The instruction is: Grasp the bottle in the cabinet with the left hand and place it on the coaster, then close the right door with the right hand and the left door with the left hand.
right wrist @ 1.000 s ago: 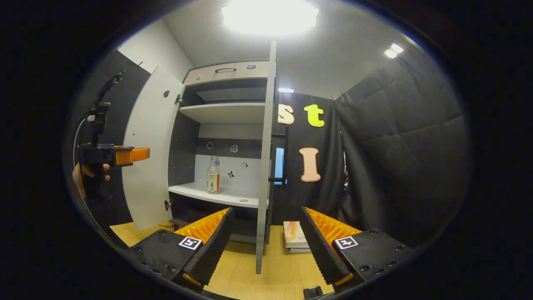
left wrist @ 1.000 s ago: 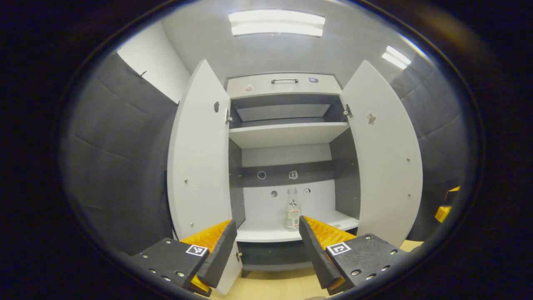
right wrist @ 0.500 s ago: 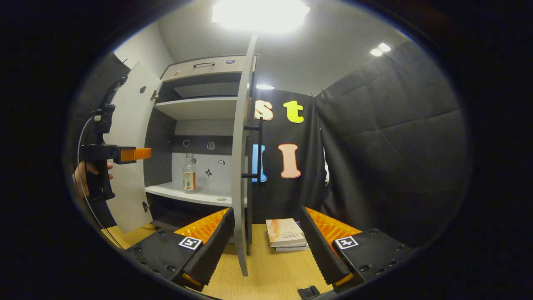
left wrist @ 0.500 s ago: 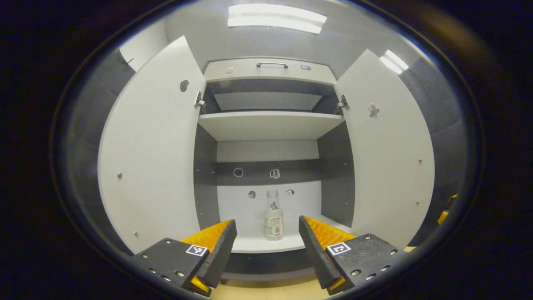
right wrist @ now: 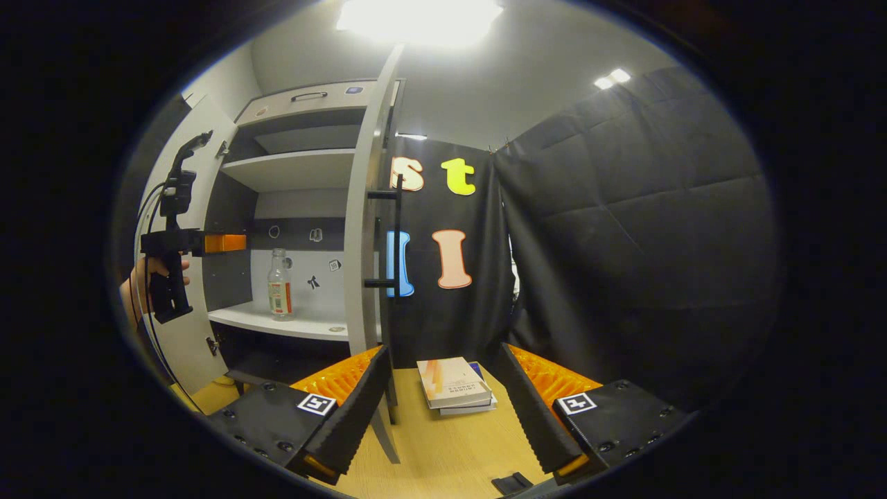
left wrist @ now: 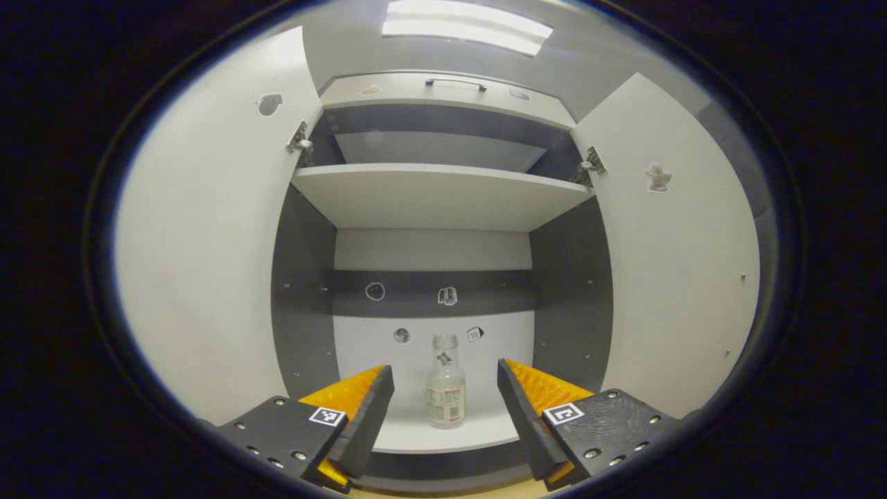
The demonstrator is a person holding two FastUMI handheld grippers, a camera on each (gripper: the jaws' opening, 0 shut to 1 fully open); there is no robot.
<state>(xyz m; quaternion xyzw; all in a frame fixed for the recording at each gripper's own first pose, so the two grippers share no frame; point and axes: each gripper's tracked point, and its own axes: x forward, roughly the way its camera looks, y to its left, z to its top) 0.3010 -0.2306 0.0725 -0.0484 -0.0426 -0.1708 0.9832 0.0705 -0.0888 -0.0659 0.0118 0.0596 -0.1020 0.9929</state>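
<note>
The bottle (left wrist: 445, 381) is seen standing upright on the lower shelf (left wrist: 416, 433) inside the cabinet (left wrist: 443, 201). Both doors are swung wide open: the left door (left wrist: 208, 242) and the right door (left wrist: 679, 256). The left hand-held gripper (left wrist: 445, 405) is held in front of the shelf with its fingers (left wrist: 364, 416) spread wide apart. Nothing is held by it, and the bottle is seen in the gap between the fingers, farther back and not touched.

In the right gripper view, the right hand-held gripper (right wrist: 443, 409) is also spread wide and nothing is held in it. It is kept above the tabletop (right wrist: 443, 443), near the edge of the right door. Two stacked books (right wrist: 454, 384) are seen lying on the tabletop. The left hand-held gripper can be seen far off, gripped by a hand (right wrist: 138, 284).
</note>
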